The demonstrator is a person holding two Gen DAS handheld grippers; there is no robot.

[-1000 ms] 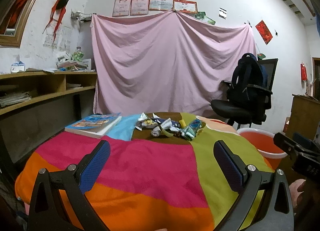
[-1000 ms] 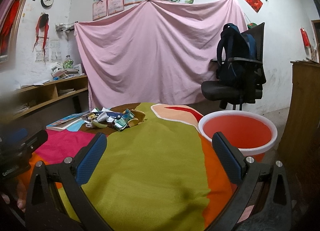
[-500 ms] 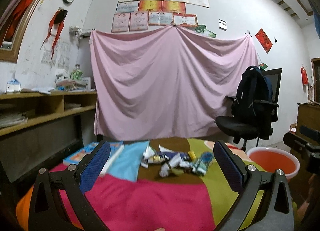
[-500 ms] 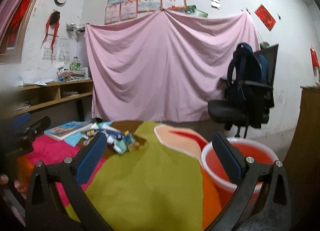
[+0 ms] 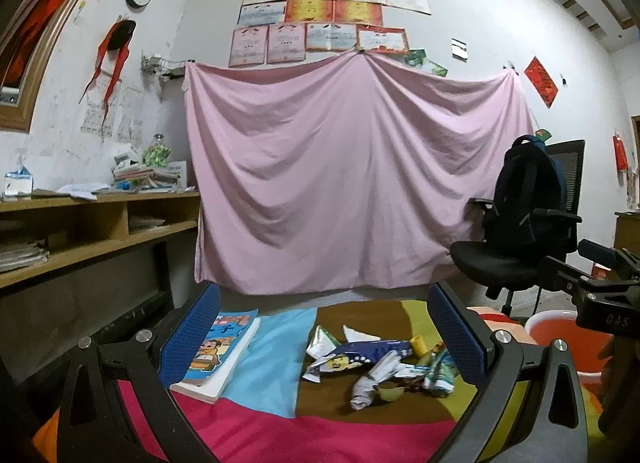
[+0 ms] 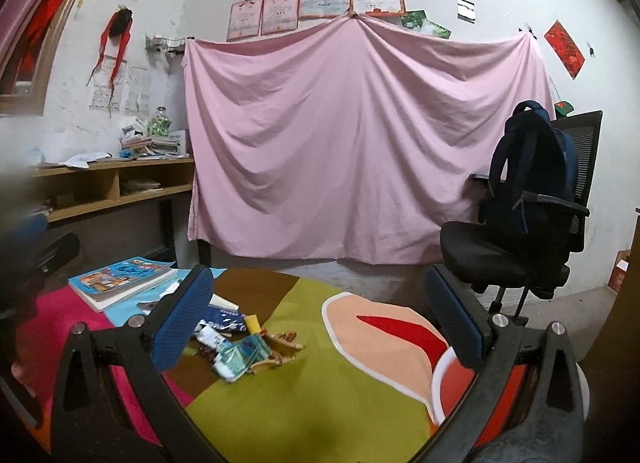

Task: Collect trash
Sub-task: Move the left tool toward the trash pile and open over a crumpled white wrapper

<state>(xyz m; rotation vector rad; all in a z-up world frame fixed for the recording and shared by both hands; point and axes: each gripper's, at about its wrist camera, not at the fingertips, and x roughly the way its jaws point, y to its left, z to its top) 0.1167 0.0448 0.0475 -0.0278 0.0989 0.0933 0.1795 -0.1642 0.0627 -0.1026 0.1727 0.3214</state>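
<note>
Both my grippers are up over the tabletop, holding nothing. Left gripper [image 5: 324, 337]: jaws wide apart, blue pads empty. Right gripper [image 6: 326, 321]: same, jaws spread wide, nothing between them.

The tabletop is covered with a patchwork cloth of pink, light blue, brown, olive-green and orange panels [image 5: 256, 429].

The trash is a loose pile of crumpled snack wrappers and paper scraps [image 5: 380, 363], lying on the brown panel and spilling onto the green one. In the left wrist view it sits ahead between my open jaws, closer to the right finger. In the right wrist view the same pile [image 6: 240, 347] lies low and left, partly hidden behind my left finger. Neither gripper touches it.

Items I can make out in the pile: a dark blue foil wrapper [image 5: 370, 351], a grey crumpled paper twist [image 5: 366, 385], a small yellow cap-like piece [image 5: 417, 343] and a green-and-white packet [image 6: 240, 359].

A cartoon-cover paperback book [image 5: 218, 355] lies flat to the left of the pile, apart from it, across the light blue and pink panels.

An orange-red plastic basin with a white rim [image 5: 568, 343] stands off the right edge of the tabletop, below cloth level. In the right wrist view it sits behind my right finger, mostly blocked.
</note>
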